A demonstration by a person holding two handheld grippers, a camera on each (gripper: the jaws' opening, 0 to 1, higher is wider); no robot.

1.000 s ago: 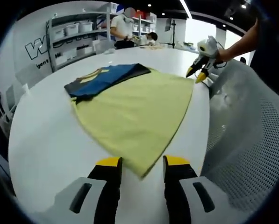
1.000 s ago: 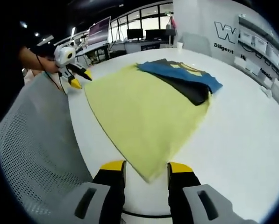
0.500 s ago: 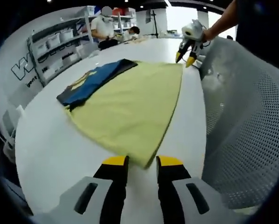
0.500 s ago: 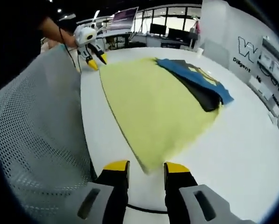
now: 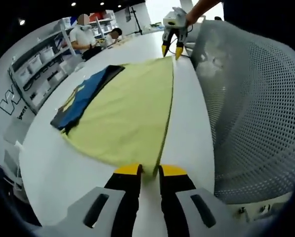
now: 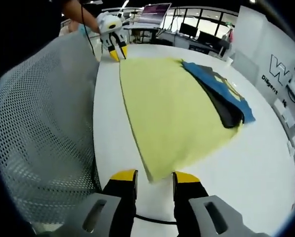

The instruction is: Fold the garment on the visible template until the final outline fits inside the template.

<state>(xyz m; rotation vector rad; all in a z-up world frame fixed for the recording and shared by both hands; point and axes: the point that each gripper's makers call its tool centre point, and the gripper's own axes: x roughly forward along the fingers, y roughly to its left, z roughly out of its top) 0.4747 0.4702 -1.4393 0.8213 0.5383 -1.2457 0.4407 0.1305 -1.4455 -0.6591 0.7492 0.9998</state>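
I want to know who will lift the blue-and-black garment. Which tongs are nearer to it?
Neither clearly. Left tongs and right tongs each sit at a near corner of the yellow cloth, with the blue-and-black garment along its far edge.

The garment (image 5: 85,96) lies on the template's (image 5: 132,113) far edge, a mesh chair (image 5: 251,108) apparently beside the table (image 5: 48,168).

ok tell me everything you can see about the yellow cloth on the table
The yellow cloth is a thin, pale yellow-green fabric sheet spread flat on the white table, smooth with few wrinkles. It looks roughly four-sided, one long straight edge running along the table side nearest the grey mesh chair. A folded blue and black garment lies on its far side, partly overhanging it. The left gripper has its tips at one near corner; the right gripper sits just short of the other.
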